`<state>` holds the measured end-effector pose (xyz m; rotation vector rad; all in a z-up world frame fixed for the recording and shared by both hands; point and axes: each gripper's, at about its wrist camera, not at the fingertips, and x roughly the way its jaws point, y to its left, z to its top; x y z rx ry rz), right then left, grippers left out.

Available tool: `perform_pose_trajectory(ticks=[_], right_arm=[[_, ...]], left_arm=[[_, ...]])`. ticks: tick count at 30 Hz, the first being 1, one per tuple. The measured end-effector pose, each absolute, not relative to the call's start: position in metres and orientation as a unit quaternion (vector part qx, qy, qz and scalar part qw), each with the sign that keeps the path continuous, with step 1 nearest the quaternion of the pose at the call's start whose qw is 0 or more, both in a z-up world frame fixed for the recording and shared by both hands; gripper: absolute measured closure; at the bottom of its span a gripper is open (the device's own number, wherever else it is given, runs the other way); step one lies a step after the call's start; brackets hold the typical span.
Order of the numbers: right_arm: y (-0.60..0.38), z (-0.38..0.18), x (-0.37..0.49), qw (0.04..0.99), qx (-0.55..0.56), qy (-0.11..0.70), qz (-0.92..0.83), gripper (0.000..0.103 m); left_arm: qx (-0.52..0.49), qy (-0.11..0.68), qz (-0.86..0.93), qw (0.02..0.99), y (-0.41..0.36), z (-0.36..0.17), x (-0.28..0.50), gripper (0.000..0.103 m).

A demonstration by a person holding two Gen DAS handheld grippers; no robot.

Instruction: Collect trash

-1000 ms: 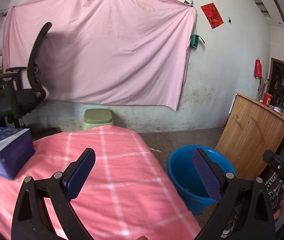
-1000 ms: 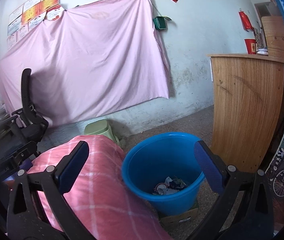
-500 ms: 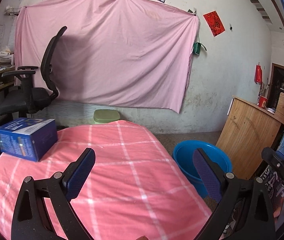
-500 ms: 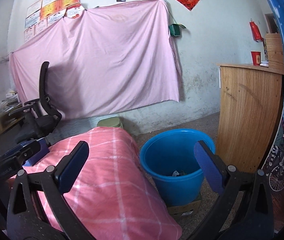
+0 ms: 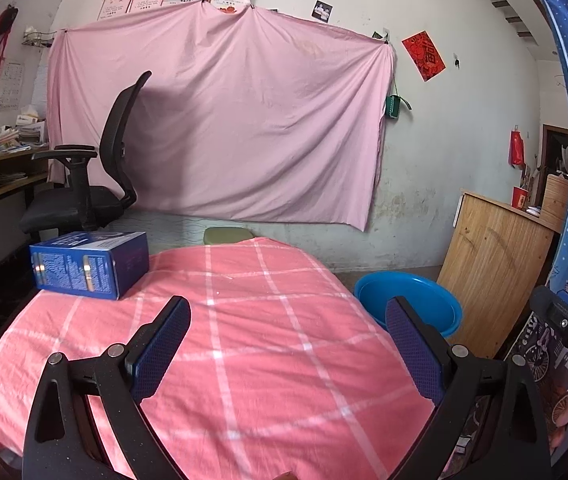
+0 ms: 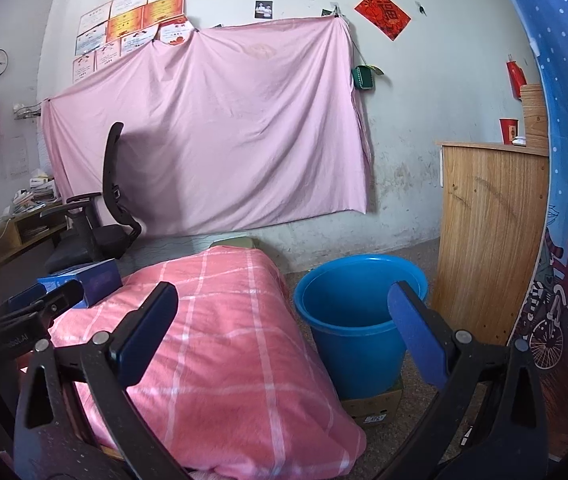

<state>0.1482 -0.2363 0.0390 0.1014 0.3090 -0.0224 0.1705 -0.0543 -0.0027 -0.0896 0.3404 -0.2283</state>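
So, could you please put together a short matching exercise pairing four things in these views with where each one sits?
Things:
1. blue box
2. blue bucket
3. red cup
4. office chair

Places:
A. on top of the wooden cabinet
B. on the floor, on flattened cardboard, right of the table
C. on the far left corner of the pink checked cloth
D. in front of the hanging pink sheet, at the left

Pairs: 1-C, 2-B, 3-A, 4-D
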Motion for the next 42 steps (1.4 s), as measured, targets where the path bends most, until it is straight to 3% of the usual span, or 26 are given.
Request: perform_pose_trajectory(ticks=[42], right_arm=[[-0.182,0.014,0.025,0.991,0.032,0.131,-0.008,0.0]], left_arm=[[-0.045,0.134,-0.105,0.984,-0.023,-0.037,0.033,0.007]])
